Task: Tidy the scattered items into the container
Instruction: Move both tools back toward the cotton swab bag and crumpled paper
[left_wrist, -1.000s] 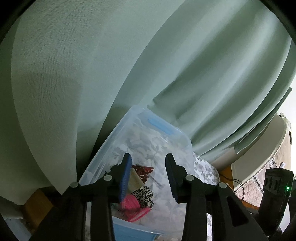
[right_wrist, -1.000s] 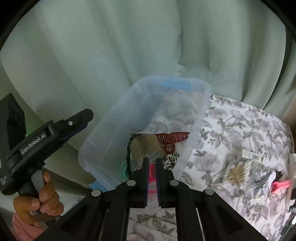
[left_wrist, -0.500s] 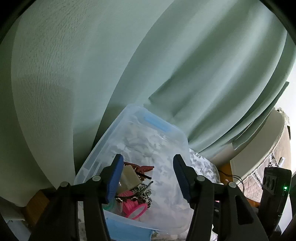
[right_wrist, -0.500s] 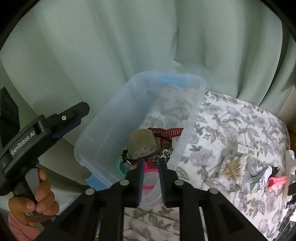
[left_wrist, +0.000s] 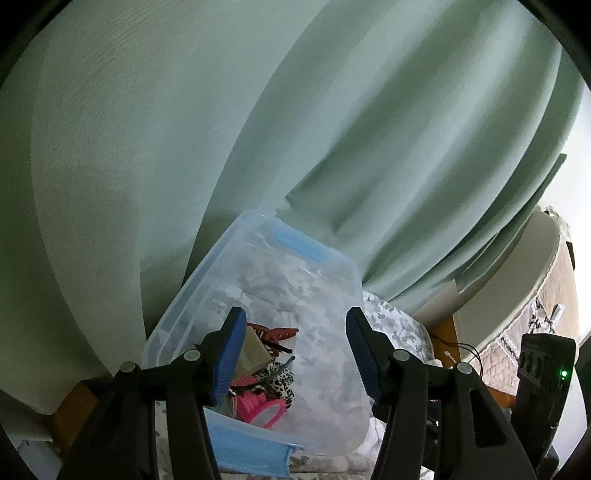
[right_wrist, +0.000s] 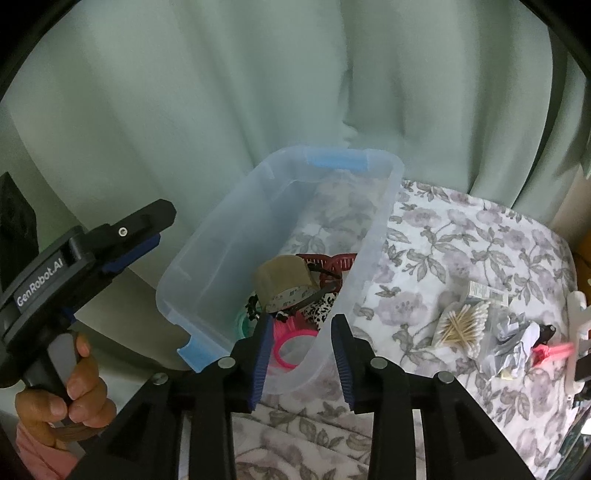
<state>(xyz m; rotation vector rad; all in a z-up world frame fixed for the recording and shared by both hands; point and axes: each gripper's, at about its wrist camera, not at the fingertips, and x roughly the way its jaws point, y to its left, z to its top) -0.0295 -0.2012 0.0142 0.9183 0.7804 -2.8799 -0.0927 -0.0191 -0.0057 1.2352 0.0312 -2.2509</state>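
Your left gripper (left_wrist: 293, 350) stands open with nothing between its blue pads, hovering over the near end of the clear plastic container (right_wrist: 373, 236). "GenRobot.AI" reads in white along its body in the right wrist view, the only writing clear enough to read.

Straight ahead of your right gripper (right_wrist: 299, 350), the container already holds a brown tape roll (right_wrist: 284, 282), a dark red hair claw (right_wrist: 334, 260), a pink roller (right_wrist: 291, 345) and a spotted black-and-white piece (right_wrist: 319, 308). The right jaws have just been opening; they straddle the container's near corner without pressing on it, and nothing is gripped.

To the right of that gripper, on the floral cloth (right_wrist: 461, 236), the loose items lie close together: a bag of cotton swabs (right_wrist: 461, 326), a crumpled wrapper (right_wrist: 513, 339) and a pink clip (right_wrist: 554, 350).

- The swab bag should be light, soft and slippery; pinching its slack film at an edge would likely hold better than squeezing the bundle.
- The wrapper should crush easily, so take it across the middle.
- The clip looks stiff and thin; grip it across its body.

A small white label (right_wrist: 487, 291) beyond the swabs carries print too small to read.
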